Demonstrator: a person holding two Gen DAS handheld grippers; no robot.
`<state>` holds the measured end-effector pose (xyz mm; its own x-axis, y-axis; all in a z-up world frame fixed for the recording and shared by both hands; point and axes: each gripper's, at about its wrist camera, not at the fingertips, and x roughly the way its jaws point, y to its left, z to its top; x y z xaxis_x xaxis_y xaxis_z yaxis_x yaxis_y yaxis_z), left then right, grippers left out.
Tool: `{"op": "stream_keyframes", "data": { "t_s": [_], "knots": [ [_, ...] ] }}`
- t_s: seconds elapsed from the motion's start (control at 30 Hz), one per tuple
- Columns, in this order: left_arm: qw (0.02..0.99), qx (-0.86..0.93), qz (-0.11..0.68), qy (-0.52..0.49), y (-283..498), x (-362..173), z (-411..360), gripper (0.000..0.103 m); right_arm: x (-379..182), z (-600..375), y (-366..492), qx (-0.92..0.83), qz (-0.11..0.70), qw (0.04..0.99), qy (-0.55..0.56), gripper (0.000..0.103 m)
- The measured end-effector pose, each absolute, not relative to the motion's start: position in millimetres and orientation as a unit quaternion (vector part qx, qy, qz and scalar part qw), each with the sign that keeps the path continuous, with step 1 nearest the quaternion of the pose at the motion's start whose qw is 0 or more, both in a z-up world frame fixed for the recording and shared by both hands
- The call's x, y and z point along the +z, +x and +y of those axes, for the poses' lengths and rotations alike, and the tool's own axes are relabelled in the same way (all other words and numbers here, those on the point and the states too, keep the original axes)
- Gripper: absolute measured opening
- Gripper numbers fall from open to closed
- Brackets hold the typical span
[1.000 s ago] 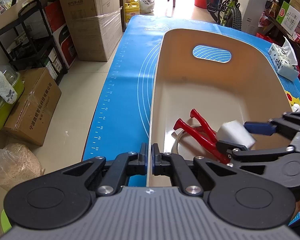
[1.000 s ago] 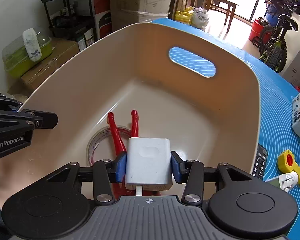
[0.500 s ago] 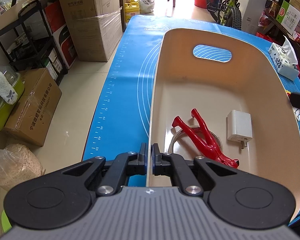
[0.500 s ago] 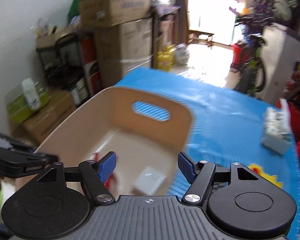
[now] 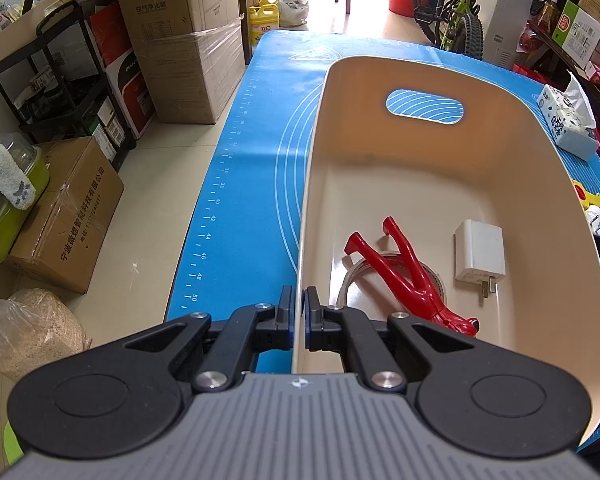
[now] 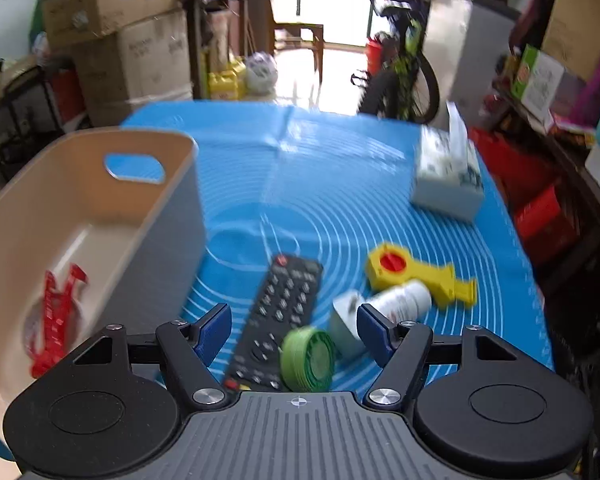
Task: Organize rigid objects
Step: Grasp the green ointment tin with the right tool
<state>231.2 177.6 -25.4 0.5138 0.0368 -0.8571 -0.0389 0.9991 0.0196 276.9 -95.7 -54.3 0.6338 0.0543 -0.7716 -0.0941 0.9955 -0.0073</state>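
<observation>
My left gripper [image 5: 299,312] is pinched narrow on the near rim of the bin [image 5: 440,76]. Inside the bin, the white charger [image 5: 480,254] lies flat beside the red pliers [image 5: 404,270], long axis running away from me, prongs pointing toward me. My right gripper [image 6: 294,328] gapes wide and empty over the black remote [image 6: 278,320], right of the bin.

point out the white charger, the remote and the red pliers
white charger [image 5: 479,252], left wrist view, middle of its flat face
remote [image 6: 280,312], right wrist view, its button field
red pliers [image 5: 410,274], left wrist view, right handle
</observation>
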Motion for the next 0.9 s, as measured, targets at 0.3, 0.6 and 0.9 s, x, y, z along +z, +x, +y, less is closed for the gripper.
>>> {"op": "stream_keyframes", "data": {
  "t_s": [0.3, 0.6, 0.9],
  "knots": [
    [0.87, 0.022, 0.493, -0.001, 231, -25, 178, 0.006, -86, -104, 281, 0.022, 0.442, 0.897, 0.003, 0.067],
    [0.87, 0.022, 0.493, -0.001, 231, -25, 178, 0.006, -97, -119, 283, 0.003, 0.45, 0.892, 0.032, 0.04],
    [0.87, 0.022, 0.493, -0.002, 231, -25, 178, 0.006, -96, -115, 278, 0.017, 0.448, 0.894, 0.021, 0.029]
  ]
}}
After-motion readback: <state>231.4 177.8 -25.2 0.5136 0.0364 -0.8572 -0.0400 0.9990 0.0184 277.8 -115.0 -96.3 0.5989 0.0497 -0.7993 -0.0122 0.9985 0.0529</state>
